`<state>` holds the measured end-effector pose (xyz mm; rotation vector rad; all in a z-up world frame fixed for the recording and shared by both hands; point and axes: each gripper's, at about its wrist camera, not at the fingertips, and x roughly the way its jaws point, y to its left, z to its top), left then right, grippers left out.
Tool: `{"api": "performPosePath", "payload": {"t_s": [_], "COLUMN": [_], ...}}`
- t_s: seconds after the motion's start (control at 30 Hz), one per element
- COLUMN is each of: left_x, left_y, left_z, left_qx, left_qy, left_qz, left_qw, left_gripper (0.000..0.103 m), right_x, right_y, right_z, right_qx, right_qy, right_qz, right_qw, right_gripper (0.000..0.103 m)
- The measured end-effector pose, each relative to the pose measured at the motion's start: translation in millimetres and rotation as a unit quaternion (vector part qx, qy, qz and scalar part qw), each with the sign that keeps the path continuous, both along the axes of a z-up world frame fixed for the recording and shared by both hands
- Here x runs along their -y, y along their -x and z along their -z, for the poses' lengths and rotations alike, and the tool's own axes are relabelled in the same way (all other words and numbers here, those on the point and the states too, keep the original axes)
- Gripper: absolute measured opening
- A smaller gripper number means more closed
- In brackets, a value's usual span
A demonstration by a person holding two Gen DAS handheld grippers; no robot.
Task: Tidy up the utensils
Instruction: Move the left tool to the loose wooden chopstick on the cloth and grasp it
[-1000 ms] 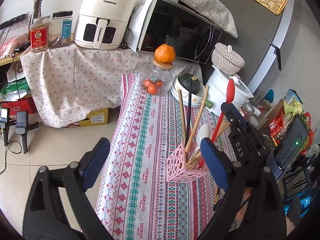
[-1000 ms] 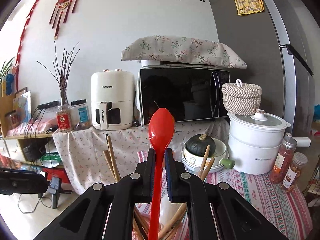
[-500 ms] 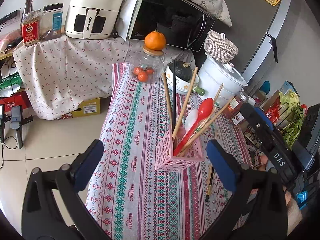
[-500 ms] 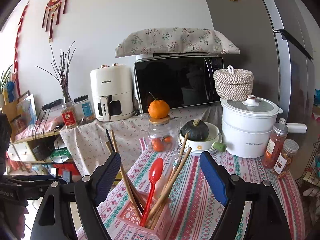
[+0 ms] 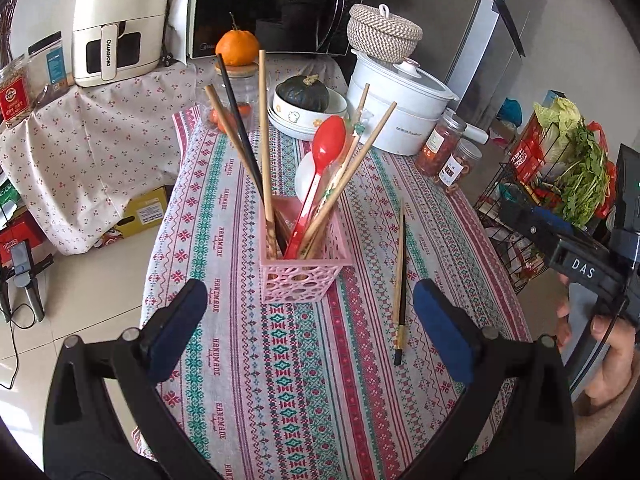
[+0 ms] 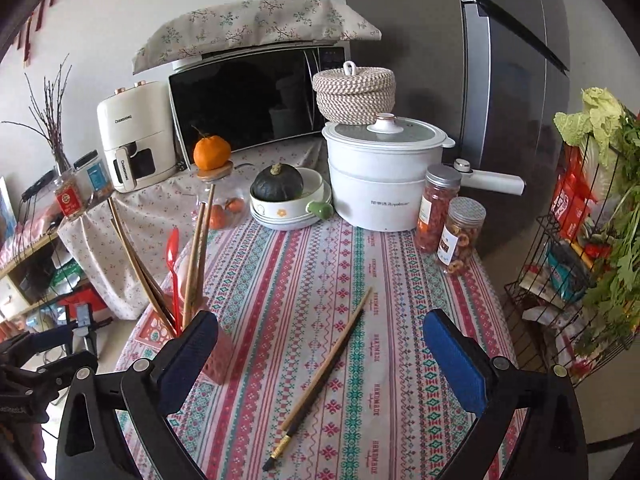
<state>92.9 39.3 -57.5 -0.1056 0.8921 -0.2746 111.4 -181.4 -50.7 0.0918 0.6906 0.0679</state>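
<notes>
- Utensils: seen from the left wrist, a pink lattice holder [image 5: 300, 276] stands upright on the striped tablecloth [image 5: 288, 380], holding a red spoon [image 5: 320, 176], a white spoon, a black chopstick and several wooden chopsticks, all leaning outward.
- Just to the right of the holder, a loose pair of chopsticks [image 5: 400, 280], one wooden and one dark, lies flat on the cloth and close together.
- The left gripper [image 5: 308, 336] hovers low in front of the holder, jaws wide apart with nothing between them.
- At the right edge a hand [image 5: 604, 356] holds the other tool.
- Seen from the right wrist, the right gripper [image 6: 324, 360] has just been opening its jaws; they stand wide and empty, and the loose pair [image 6: 324, 372] lies on the cloth between and beyond them.
- The holder [image 6: 200, 344] sits partly hidden behind the left blue pad [image 6: 188, 360].
- Likely risks: closing on only one stick would split the pair, since they lie flat and thin against the cloth.
- The holder looks light and crowded; pushing more sticks in at an angle could tip it or flick out a leaning utensil.
- It also stands near the table edge, so a nudge might send it off.
</notes>
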Motion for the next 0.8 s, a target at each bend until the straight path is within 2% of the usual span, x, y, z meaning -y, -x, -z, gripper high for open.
{"api": "performPosePath", "payload": {"t_s": [0.23,0.5,0.57,0.67,0.73,0.8], "left_x": [46.4,110.4,126.1,151.1,165.1,176.6], "left_y": [5.2,2.4,-3.9,-22.2,-38.9,-57.7], "left_z": [13.2,24.9,28.1,38.3,47.9,55.9], "left_qx": [-0.016,-0.034,-0.035,-0.051,-0.069,-0.074], "left_qy": [-0.034,-0.064,-0.076,-0.093,-0.095,-0.1], "left_qz": [0.058,0.135,0.146,0.156,0.157,0.148], "left_qw": [0.9976,0.9881,0.9856,0.9819,0.9807,0.9811], "left_gripper": [0.102,0.102,0.099,0.08,0.056,0.043], "right_x": [48.3,103.0,113.2,127.3,135.6,141.6], "right_y": [-8.0,-9.8,-10.2,-10.8,-13.3,-15.7], "right_z": [34.1,62.6,66.5,72.9,78.1,84.7], "right_qx": [-0.101,-0.166,-0.176,-0.185,-0.193,-0.203], "right_qy": [-0.029,-0.045,-0.045,-0.047,-0.051,-0.051], "right_qz": [0.042,0.085,0.086,0.093,0.099,0.105], "right_qw": [0.994,0.982,0.98,0.977,0.975,0.972], "right_gripper": [0.103,0.103,0.103,0.103,0.103,0.103]}}
